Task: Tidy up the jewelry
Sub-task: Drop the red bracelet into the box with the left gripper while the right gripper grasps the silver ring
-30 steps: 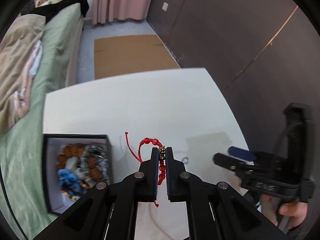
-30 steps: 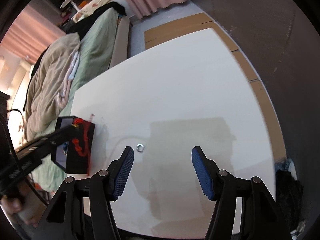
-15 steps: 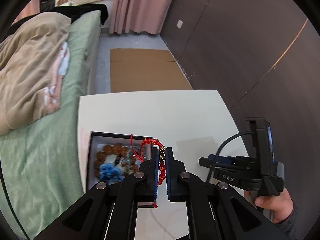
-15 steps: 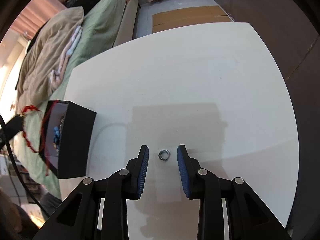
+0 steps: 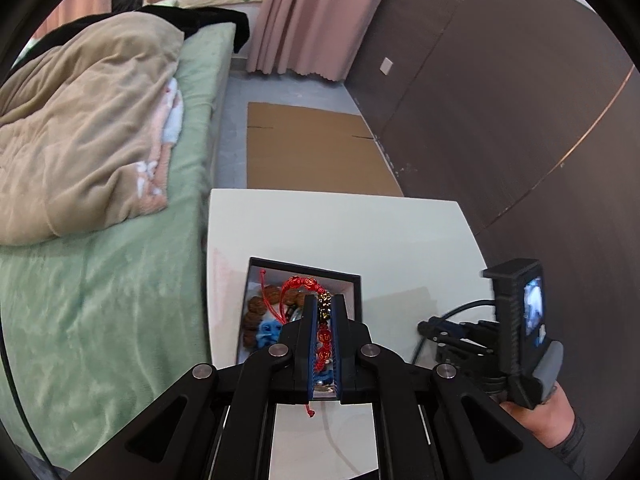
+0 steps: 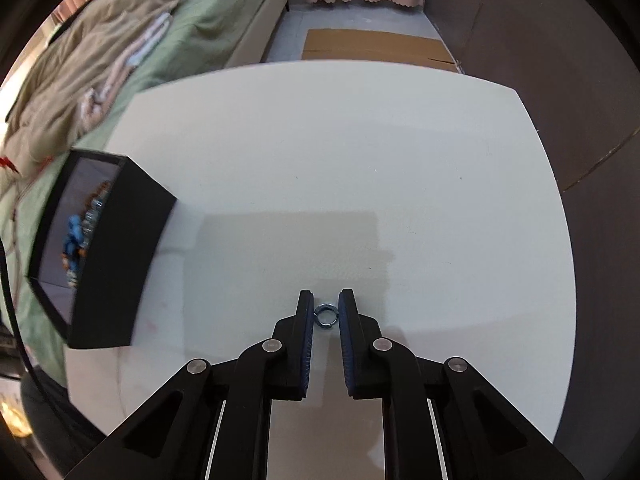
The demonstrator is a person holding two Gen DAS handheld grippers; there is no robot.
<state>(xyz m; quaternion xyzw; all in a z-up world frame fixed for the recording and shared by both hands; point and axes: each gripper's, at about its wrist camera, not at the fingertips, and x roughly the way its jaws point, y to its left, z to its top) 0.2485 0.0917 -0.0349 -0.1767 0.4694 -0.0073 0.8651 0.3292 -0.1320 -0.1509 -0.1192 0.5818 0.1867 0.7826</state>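
The left gripper (image 5: 324, 308) is clamped on a red bead bracelet (image 5: 323, 336), held above the open black box (image 5: 304, 270) of beads on the white table (image 6: 360, 140). The right gripper (image 6: 325, 314) sits narrow around a small metal ring (image 6: 326, 315) on the table, whether touching is unclear.

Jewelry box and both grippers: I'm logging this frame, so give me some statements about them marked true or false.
1. The left gripper is shut on the red bead bracelet. True.
2. The bracelet hangs over the open black jewelry box. True.
3. The small ring is already in the box. False: it lies on the white table, between the right gripper's jaws.
4. The box is empty. False: it holds brown beads and a blue piece.
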